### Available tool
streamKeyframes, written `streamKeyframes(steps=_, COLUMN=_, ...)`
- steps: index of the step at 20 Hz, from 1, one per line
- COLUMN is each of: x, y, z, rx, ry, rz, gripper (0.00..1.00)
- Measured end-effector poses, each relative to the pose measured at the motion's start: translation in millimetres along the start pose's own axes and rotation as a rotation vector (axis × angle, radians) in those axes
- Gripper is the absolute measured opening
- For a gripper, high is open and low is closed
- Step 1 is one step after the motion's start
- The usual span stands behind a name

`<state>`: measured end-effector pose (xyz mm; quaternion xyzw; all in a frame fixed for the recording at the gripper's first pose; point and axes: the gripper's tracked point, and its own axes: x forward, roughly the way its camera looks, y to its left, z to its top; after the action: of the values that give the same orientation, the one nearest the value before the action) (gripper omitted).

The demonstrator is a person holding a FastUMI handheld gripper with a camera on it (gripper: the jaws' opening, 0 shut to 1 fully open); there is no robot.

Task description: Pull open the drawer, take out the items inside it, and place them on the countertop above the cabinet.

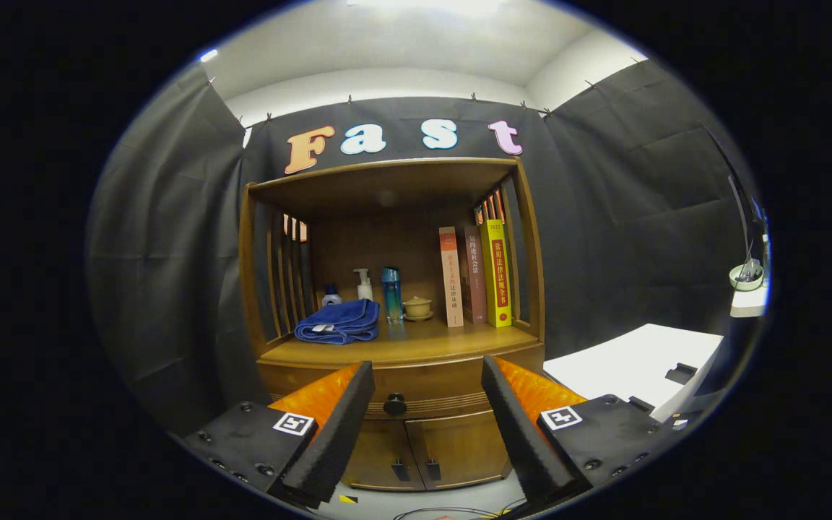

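Ahead of the gripper (pixel 427 379), beyond its fingertips: wooden cabinet (pixel 394 289) against black cloth wall. Jaws spread wide, holding nothing, framing the drawer's round dark knob (pixel 395 404), which sits between them but further off; no contact yet. Likely lined up this way to close on the knob for the pull. Drawer (pixel 423 390) shut, grooved trim along its lower edge; contents hidden, cannot tell what is inside. Two small doors below (pixel 427 451), each with a dark handle.

On the countertop surface (pixel 459 341), left to right:
- blue towel (pixel 339 322), folded, soft terry look, at left front
- small blue-capped bottle (pixel 331 296) behind towel
- white pump bottle (pixel 364 284), smooth plastic
- tall teal bottle (pixel 391 292), translucent, cylindrical
- lidded ceramic cup on saucer (pixel 417 308), pale, rounded
- three upright books (pixel 475 274), yellow spine rightmost, leaning on slatted side

Bare wood at front right of the surface looks the likeliest spot for items. Varnished, warm brown grain; slatted sides, flat top board.

Right of the cabinet: white tabletop (pixel 633 365), matte.

Task judged at start: drawer not yet opened.
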<state>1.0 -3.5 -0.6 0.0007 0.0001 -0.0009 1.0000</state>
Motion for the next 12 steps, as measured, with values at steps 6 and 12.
streamKeyframes(steps=6, x=-1.4, y=-3.3, z=1.7, rx=0.002, ry=-0.002, rz=-0.005, gripper=0.98)
streamKeyframes(steps=12, x=-2.0, y=-3.8, z=2.3, rx=0.004, ry=-0.004, rz=-0.008, gripper=0.98)
